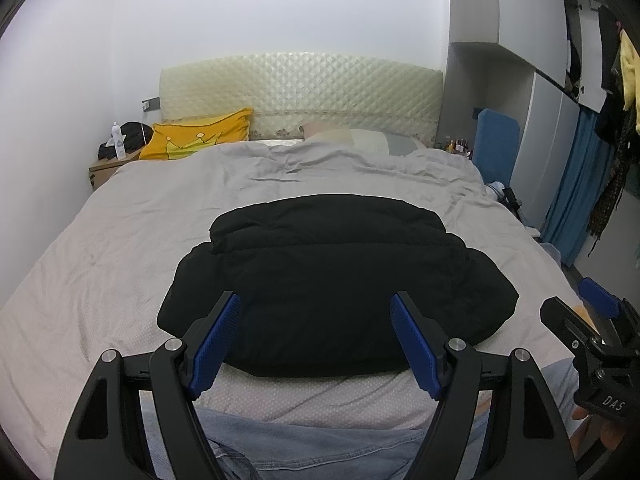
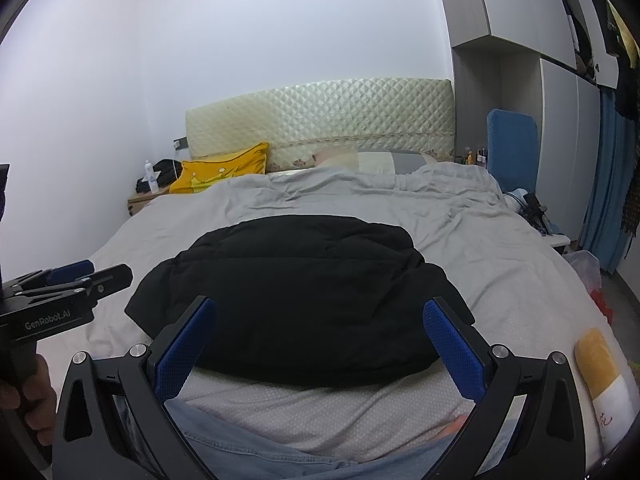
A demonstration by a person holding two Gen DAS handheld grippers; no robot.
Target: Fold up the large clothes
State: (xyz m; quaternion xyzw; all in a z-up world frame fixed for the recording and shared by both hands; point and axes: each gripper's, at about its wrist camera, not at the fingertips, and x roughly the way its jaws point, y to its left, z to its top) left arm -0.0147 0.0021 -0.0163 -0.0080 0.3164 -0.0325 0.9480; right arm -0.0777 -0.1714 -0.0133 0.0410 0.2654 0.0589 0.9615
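Black jacket [image 1: 332, 280] folded on grey bed [image 1: 100, 248]

The left gripper [image 1: 316, 312] hangs level with its jaws spread wide, blue pads [image 1: 216, 344] facing inward and gripping nothing. The right gripper [image 2: 320, 316] sits just beside it, jaws equally wide and empty. A hand [image 2: 24, 396] grips the left handle.

White walls [image 1: 260, 8], quilted headboard [image 1: 300, 88].
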